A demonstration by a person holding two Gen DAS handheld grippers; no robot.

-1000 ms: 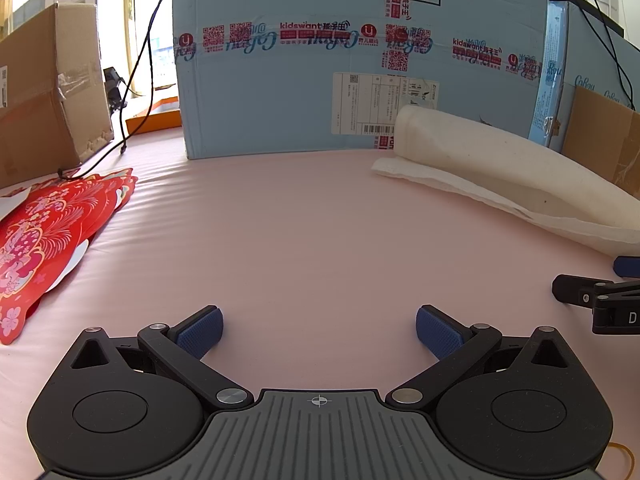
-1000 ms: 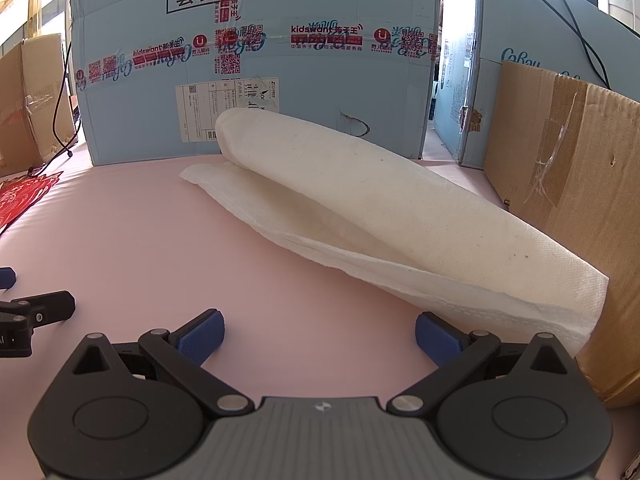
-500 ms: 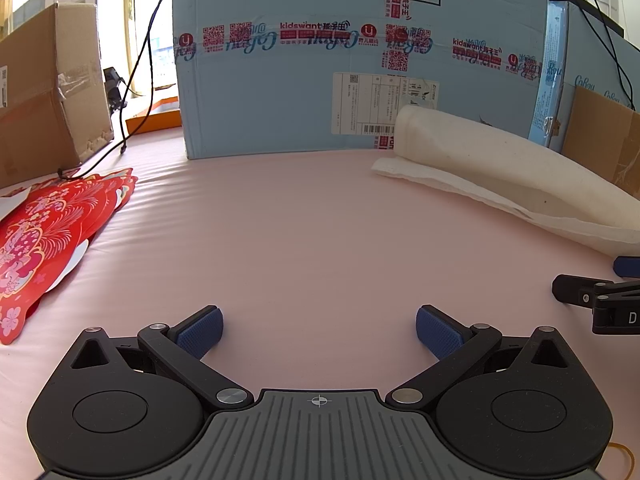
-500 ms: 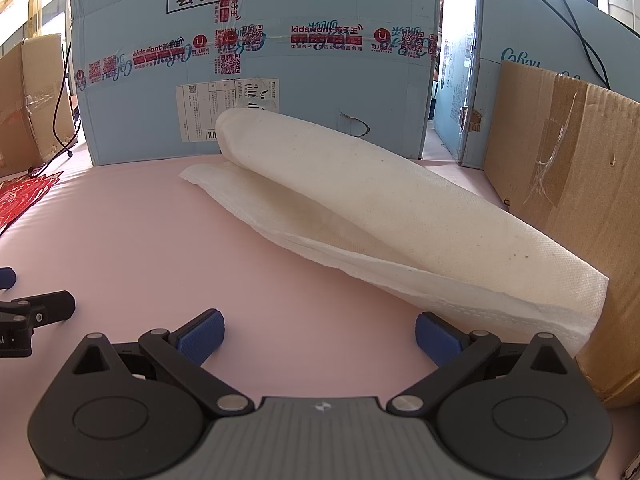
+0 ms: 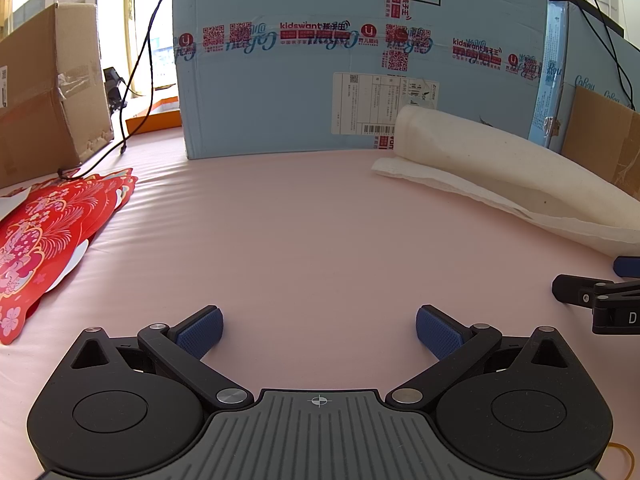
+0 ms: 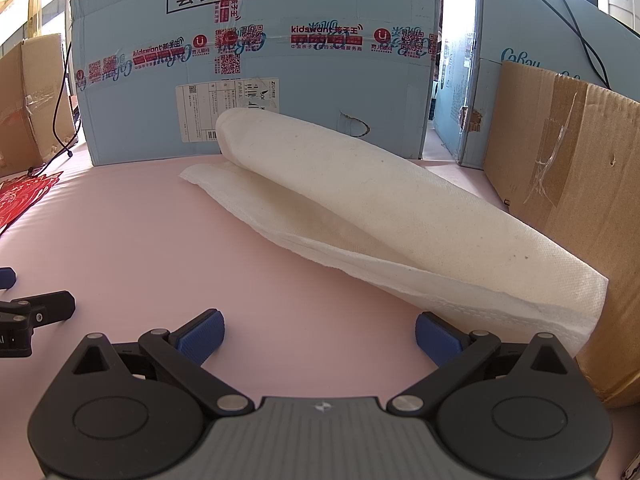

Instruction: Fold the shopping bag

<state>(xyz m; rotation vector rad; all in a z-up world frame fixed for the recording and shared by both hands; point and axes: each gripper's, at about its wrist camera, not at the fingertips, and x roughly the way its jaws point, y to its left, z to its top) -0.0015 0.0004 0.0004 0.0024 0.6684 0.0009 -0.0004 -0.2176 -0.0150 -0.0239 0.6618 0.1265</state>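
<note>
Tongs, left (image 5: 319,326) and right (image 6: 319,326), are resting released on the pink desk (image 5: 304,224), gripping nothing. White nonwoven shopping bag (image 6: 360,200) is lying loosely doubled ahead of the right tongs, leaning beside the brown cardboard box (image 6: 568,184), presumably awaiting pickup.

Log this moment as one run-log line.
left gripper: open, empty | right gripper: open, empty | white shopping bag: loosely folded, untouched on pink table

Ahead of our left gripper (image 5: 319,330) we have bare pink tabletop (image 5: 304,216) up to the blue box (image 5: 360,60); red papers (image 5: 44,228) crowd its left, the white bag (image 6: 360,200) and brown cardboard (image 6: 568,184) block beyond our right gripper (image 6: 319,330).
</note>
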